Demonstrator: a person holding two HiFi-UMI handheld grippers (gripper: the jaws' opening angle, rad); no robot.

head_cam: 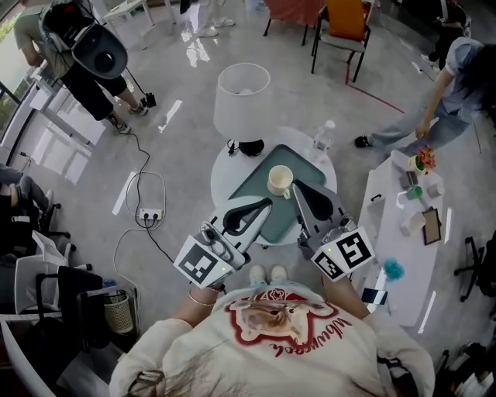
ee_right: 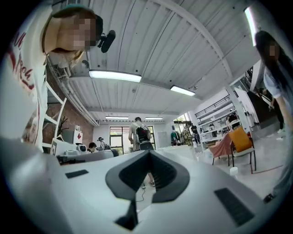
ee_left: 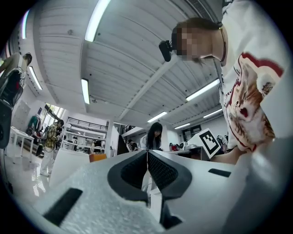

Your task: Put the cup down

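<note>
We see a cream cup [head_cam: 280,181] on a dull teal tray [head_cam: 260,184], and the tray sits on a white table [head_cam: 223,180]. The left gripper [head_cam: 268,204] and the right gripper [head_cam: 295,187] are black at the jaws and white behind, patterned with black square markers. The lampshade [head_cam: 242,97] is white and the chair [head_cam: 346,19] is orange. Our shirt [head_cam: 310,357] is white with a red-edged cat print.

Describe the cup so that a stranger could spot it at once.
Find the small round white table with the white-shaded lamp on it. On its grey-green tray stands the cup: squat, cream and open-topped, unlike the tall clear bottle at the table's far right edge.
</note>
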